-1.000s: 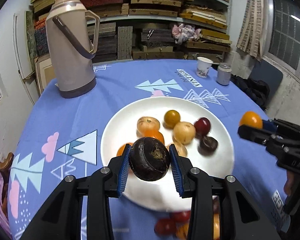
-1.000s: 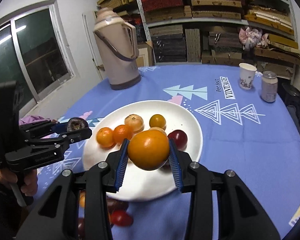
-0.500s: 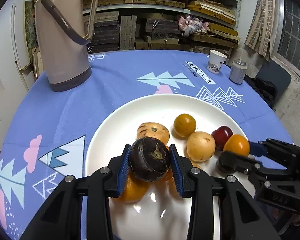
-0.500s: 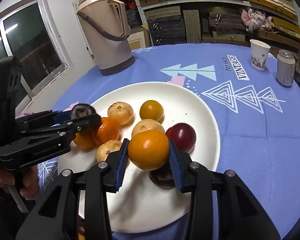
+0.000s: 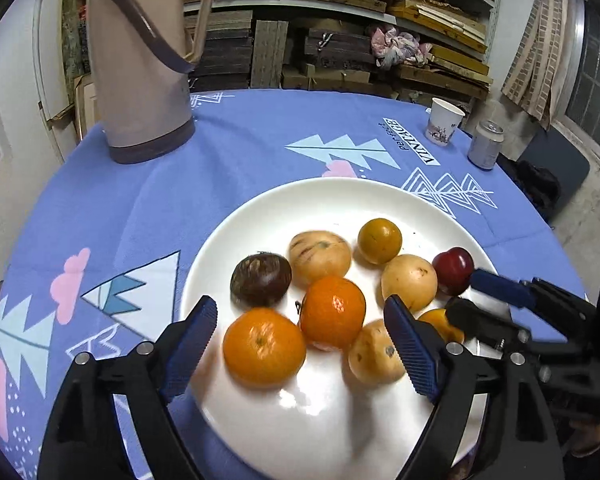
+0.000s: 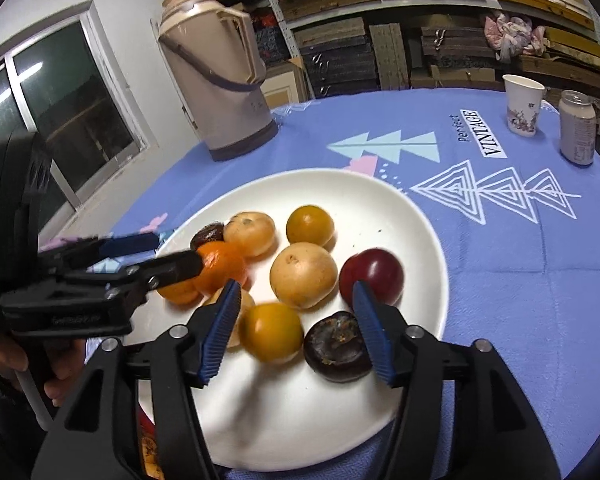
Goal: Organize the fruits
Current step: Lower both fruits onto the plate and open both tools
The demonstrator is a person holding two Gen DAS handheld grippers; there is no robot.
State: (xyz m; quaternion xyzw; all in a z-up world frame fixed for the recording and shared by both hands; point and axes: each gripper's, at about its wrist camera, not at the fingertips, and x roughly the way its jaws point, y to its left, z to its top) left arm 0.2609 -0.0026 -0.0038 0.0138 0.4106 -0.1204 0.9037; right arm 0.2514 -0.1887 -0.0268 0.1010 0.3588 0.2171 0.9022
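Note:
A white plate (image 5: 320, 420) (image 6: 300, 420) on the blue cloth holds several fruits. My left gripper (image 5: 300, 344) hangs low over its near left side. Its jaws are opening, and no pad presses on anything. The dark round fruit (image 5: 261, 280) lies on the plate just beyond them, beside two oranges (image 5: 264, 346). My right gripper (image 6: 296, 332) is over the plate's near right part, jaws opening. A yellow-orange fruit (image 6: 271, 332) rests on the plate between them, free of the pads. Another dark fruit (image 6: 336, 346) sits next to it. Each gripper shows in the other's view (image 5: 472, 304) (image 6: 160, 256).
A tall beige thermos (image 5: 144, 60) (image 6: 216, 84) stands at the back left of the table. A paper cup (image 5: 442, 126) (image 6: 522, 104) and a can (image 5: 486, 144) (image 6: 578, 128) stand at the back right. A person's hand (image 6: 56, 376) holds the left gripper. More fruit (image 6: 148, 448) lies by the plate's near edge.
Both grippers came down over the plate and opened. The left let go of the dark fruit and the right let go of the yellow-orange fruit; both fruits now lie on the plate.

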